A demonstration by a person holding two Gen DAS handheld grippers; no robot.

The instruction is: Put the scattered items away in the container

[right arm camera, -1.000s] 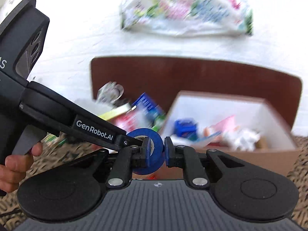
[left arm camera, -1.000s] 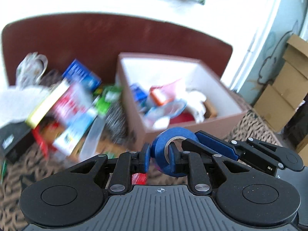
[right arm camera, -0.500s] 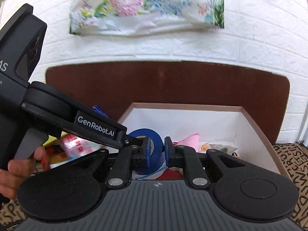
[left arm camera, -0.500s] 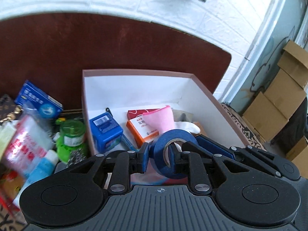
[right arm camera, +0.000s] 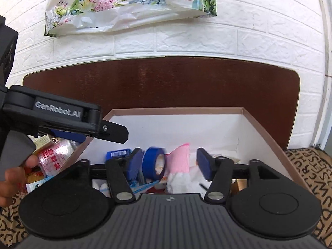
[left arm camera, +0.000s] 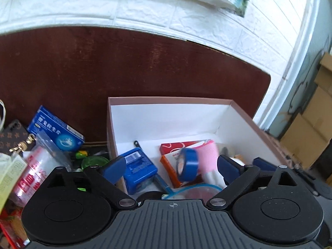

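A blue tape roll (left arm camera: 187, 167) hangs loose and blurred over the open white-lined box (left arm camera: 170, 100), above the things lying in it. It sits between the jaws of my left gripper (left arm camera: 171, 167), which are opening wide, and no pad presses on it. In the right wrist view the tape roll (right arm camera: 153, 164) is also between the jaws of my right gripper (right arm camera: 169, 164), which are opening too, near the left pad but not gripped. The box (right arm camera: 176, 110) holds a blue carton (left arm camera: 139, 168), a pink cloth (left arm camera: 207, 155) and red and orange packets (left arm camera: 172, 147).
Left of the box lie a blue medicine carton (left arm camera: 56, 130), a clear bag with red print (left arm camera: 35, 174), a green lid (left arm camera: 93, 161) and a patterned brown case (left arm camera: 12, 137). A dark brown board (left arm camera: 124, 72) stands behind. Cardboard boxes (left arm camera: 311, 128) are at the right. A hand (right arm camera: 12, 178) holds the left gripper.
Both grippers carried the tape roll rightwards until they hung over the box. Then both sets of jaws spread apart and let go of the roll, which now drops free between them.
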